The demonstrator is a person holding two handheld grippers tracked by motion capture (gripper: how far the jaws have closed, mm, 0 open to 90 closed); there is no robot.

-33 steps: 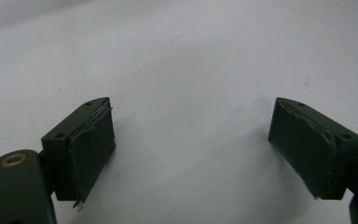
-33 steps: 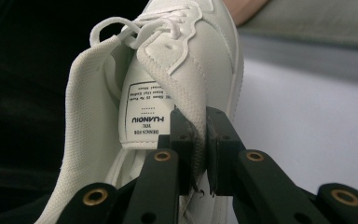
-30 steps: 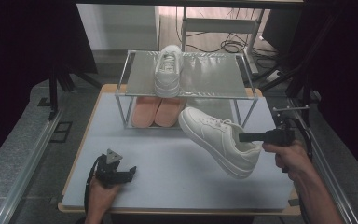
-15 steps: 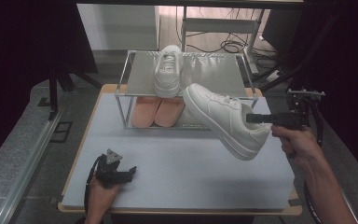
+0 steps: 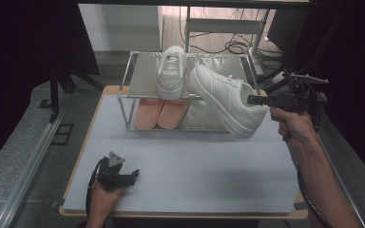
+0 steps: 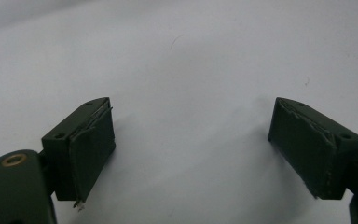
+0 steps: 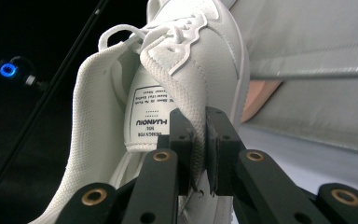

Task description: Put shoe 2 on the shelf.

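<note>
A white sneaker [image 5: 225, 99] hangs tilted in the air at the right end of the metal shoe rack [image 5: 138, 80], its toe over the top shelf. My right gripper [image 5: 254, 100] is shut on the sneaker's [image 7: 182, 60] heel collar, the jaws pinching the padded rim beside the tongue label. A second white sneaker [image 5: 172, 72] stands on the rack's top shelf. My left gripper [image 5: 132, 175] rests low on the grey mat [image 5: 195, 166] at the front left, open with nothing between its pads [image 6: 91, 144].
A pair of pink insoles [image 5: 164, 113] lies on the rack's lower level. Cables [image 5: 235, 46] run across the floor behind the table. A dark stand [image 5: 54, 90] is off the table's left edge.
My right gripper has lifted the sneaker up and back, from above the mat to the rack's top shelf level. The left gripper has stayed in place.
</note>
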